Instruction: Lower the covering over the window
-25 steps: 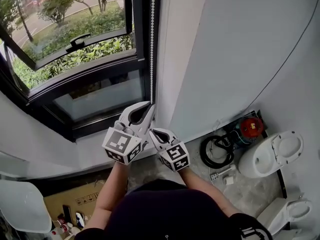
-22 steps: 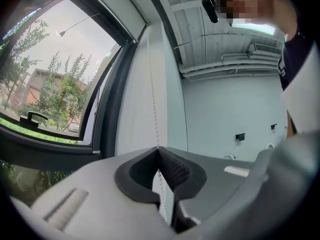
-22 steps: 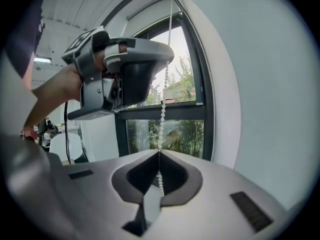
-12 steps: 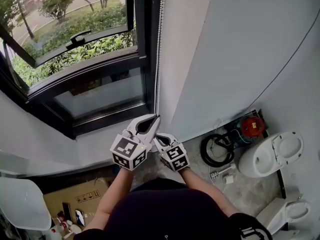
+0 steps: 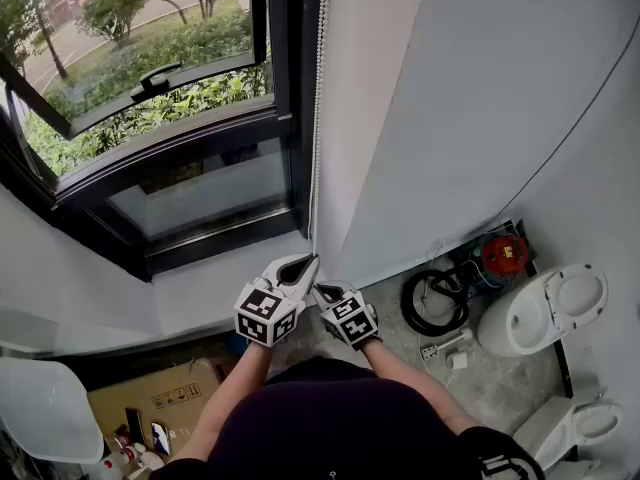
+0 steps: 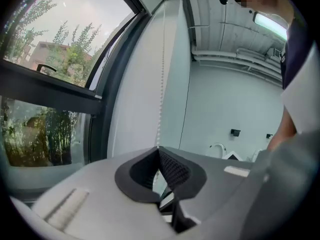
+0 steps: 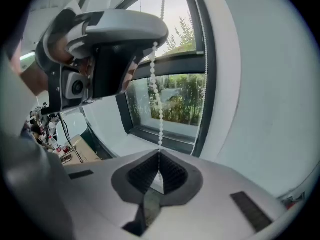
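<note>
A white bead chain (image 5: 317, 118) hangs down the window's right edge beside the black frame (image 5: 285, 128). In the head view my left gripper (image 5: 311, 259) is shut on this chain just above the sill, and my right gripper (image 5: 318, 290) is shut on it right below. The left gripper view shows the bead chain (image 6: 161, 84) running down into the left gripper (image 6: 158, 149). In the right gripper view the bead chain (image 7: 156, 94) comes from the left gripper (image 7: 156, 43) overhead into the right gripper (image 7: 159, 154). No covering shows over the glass (image 5: 140, 58).
A pale sill (image 5: 200, 288) lies under the window, whose sash with a handle (image 5: 155, 78) is tilted open. On the floor at the right are a black coiled hose (image 5: 430, 303), a red device (image 5: 503, 253) and white fixtures (image 5: 545, 308). A cardboard box (image 5: 150, 398) sits lower left.
Both grippers have sunk along the chain's line from the lower window frame's height to just above the sill, still one above the other. The chain stays taut between them.
</note>
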The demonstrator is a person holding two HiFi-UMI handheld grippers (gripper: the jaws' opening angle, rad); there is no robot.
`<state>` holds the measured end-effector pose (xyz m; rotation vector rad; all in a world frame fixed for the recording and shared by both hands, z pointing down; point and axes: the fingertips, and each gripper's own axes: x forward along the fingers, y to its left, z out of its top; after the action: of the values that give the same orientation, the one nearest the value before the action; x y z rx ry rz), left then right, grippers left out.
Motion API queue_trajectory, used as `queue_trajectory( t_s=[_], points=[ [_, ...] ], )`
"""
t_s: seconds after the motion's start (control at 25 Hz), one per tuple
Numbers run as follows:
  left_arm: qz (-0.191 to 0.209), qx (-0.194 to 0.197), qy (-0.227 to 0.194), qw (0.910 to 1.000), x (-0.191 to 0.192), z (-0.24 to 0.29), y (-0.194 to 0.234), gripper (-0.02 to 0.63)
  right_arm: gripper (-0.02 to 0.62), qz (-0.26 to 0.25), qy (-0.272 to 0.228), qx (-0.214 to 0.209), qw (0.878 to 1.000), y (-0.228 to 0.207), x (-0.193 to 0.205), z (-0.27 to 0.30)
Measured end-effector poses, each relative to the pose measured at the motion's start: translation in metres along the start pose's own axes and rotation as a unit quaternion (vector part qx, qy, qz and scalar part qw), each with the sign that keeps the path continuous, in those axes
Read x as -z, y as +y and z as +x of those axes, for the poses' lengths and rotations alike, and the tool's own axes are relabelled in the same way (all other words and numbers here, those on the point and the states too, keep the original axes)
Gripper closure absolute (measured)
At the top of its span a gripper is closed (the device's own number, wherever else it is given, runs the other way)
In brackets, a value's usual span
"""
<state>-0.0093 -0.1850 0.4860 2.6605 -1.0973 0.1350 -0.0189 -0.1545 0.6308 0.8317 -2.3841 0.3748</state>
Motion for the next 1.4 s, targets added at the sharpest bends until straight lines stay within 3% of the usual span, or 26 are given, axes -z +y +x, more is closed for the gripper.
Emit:
queue_trajectory(
  t_s=[0.48, 0.64, 0.84, 0.88, 0.96, 1.08, 1.24, 1.4],
  points=[
    [-0.020, 0.010, 0.090, 0.9957, 0.077, 0.008, 0.000, 0.595, 0.581, -0.004, 0.015, -0.002, 1.000, 0.003, 0.006, 0.001],
    [-0.028, 0.007, 0.098, 0.9948, 0.087, 0.009, 0.005, 0.595, 0.581, -0.005, 0.020, -0.002, 1.000, 0.003, 0.010, 0.001],
    [-0.024, 0.010, 0.101, 0.9945, 0.088, 0.011, 0.005, 0.595, 0.580, -0.017, 0.029, -0.050, 0.998, 0.013, 0.016, 0.003],
    [-0.024, 0.010, 0.101, 0.9945, 0.088, 0.011, 0.005, 0.595, 0.552, -0.016, 0.027, -0.064, 0.997, 0.013, 0.015, 0.002],
    [-0.023, 0.011, 0.100, 0.9946, 0.088, 0.011, 0.004, 0.595, 0.462, -0.010, 0.012, -0.102, 0.995, 0.013, 0.011, -0.006],
    [-0.023, 0.009, 0.099, 0.9948, 0.088, 0.010, 0.005, 0.595, 0.459, -0.016, -0.020, -0.129, 0.991, 0.007, -0.006, -0.026],
    [-0.023, 0.008, 0.098, 0.9949, 0.088, 0.010, 0.006, 0.595, 0.459, -0.030, -0.081, -0.100, 0.991, -0.011, -0.045, -0.059],
    [-0.023, 0.008, 0.098, 0.9949, 0.088, 0.010, 0.005, 0.595, 0.459, -0.066, -0.151, -0.077, 0.983, -0.012, -0.100, -0.090]
  ],
)
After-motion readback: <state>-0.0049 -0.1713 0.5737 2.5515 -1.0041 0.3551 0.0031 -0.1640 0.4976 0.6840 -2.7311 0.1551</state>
